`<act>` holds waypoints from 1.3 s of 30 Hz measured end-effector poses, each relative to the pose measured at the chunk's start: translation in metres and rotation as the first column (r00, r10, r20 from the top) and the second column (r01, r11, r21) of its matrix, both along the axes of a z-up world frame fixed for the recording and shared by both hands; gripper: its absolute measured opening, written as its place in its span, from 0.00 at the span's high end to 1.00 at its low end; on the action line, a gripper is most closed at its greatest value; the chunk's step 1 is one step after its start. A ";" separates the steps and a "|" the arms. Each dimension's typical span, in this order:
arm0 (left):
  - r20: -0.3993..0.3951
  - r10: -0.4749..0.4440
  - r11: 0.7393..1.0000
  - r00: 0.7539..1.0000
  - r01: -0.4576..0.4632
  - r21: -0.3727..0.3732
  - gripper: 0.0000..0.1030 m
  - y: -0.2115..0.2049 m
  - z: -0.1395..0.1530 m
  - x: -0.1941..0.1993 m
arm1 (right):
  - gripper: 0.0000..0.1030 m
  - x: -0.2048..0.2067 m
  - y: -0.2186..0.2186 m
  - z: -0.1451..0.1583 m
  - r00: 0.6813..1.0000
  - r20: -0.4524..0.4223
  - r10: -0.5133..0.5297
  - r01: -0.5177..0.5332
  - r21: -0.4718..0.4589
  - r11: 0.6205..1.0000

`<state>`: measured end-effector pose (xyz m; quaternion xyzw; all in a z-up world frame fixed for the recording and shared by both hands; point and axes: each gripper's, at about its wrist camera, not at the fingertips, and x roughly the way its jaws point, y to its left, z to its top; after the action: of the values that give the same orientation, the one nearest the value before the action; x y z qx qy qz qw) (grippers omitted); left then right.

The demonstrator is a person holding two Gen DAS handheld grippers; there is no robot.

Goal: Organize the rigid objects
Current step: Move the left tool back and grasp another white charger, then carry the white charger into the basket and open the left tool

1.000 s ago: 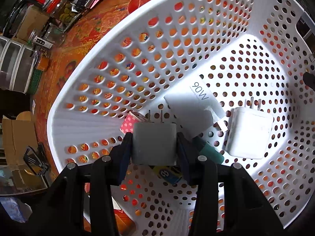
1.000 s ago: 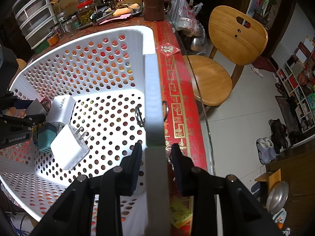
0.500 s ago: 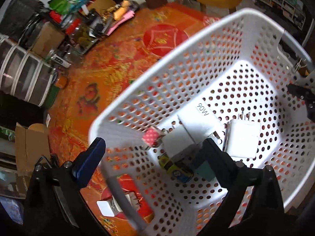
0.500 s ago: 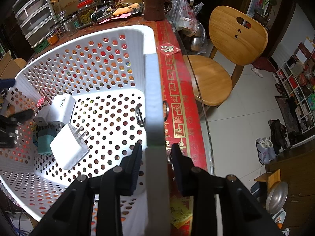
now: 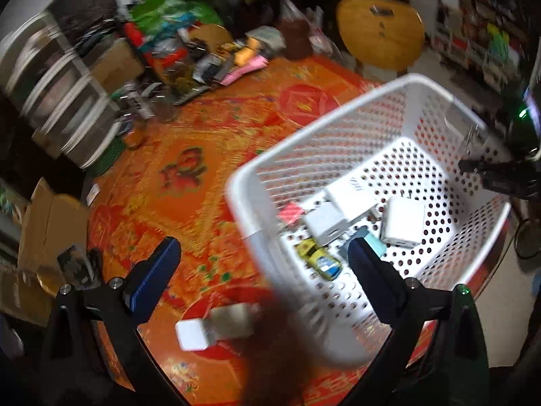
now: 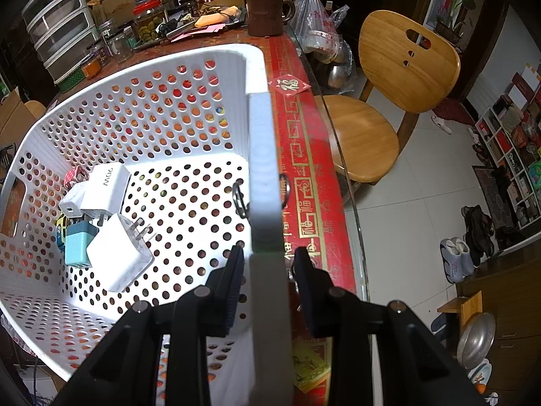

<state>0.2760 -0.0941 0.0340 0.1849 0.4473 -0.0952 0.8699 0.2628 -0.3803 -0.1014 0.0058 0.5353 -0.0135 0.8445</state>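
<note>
A white perforated basket [image 5: 233, 186] stands on the orange patterned table. In it lie a small grey charger [image 5: 324, 225], a white 90W charger [image 6: 108, 182], a white charger with prongs up [image 6: 118, 253], a teal charger [image 6: 77, 247], a yellow toy car [image 5: 319, 258] and a pink dotted piece [image 5: 290, 211]. My left gripper [image 5: 260, 257] hangs open and empty above the basket's near corner. My right gripper [image 6: 268, 253] is shut on the basket rim [image 6: 263, 169]. On the table under the left gripper lie a white charger [image 5: 191, 335] and a blurred beige block [image 5: 233, 318].
Stacked plastic drawers [image 6: 57, 27], jars and clutter line the table's far side, with a brown mug [image 6: 265, 13]. A wooden chair [image 6: 405, 67] stands beyond the table edge by the basket. A cardboard box [image 5: 44, 230] sits at the left.
The left gripper let go of the grey charger inside the basket, opened wide, then rose and drew back out over the basket's corner. The right gripper kept still on the rim.
</note>
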 end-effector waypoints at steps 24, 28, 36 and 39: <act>-0.320 0.353 0.916 0.879 -0.394 -0.071 0.16 0.193 -0.175 0.010 | 0.72 0.000 -0.001 0.000 1.000 0.003 -0.001 0.001 0.005 1.000; -0.324 0.347 0.915 0.880 -0.394 -0.092 0.34 0.192 -0.174 0.012 | 0.72 0.000 -0.001 0.000 1.000 0.002 -0.002 0.002 0.004 1.000; -0.301 0.358 0.907 0.884 -0.406 -0.113 0.59 0.186 -0.161 0.007 | 0.72 0.000 -0.001 0.000 1.000 0.003 -0.002 0.002 0.006 1.000; -0.254 0.376 0.904 0.891 -0.413 -0.111 0.59 0.189 -0.142 0.004 | 0.72 0.000 -0.001 0.000 1.000 0.003 -0.002 0.002 0.003 1.000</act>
<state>0.2799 0.0949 -0.1085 0.0066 0.5627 0.0274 0.8262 0.2626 -0.3813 -0.1013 0.0079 0.5339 -0.0136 0.8454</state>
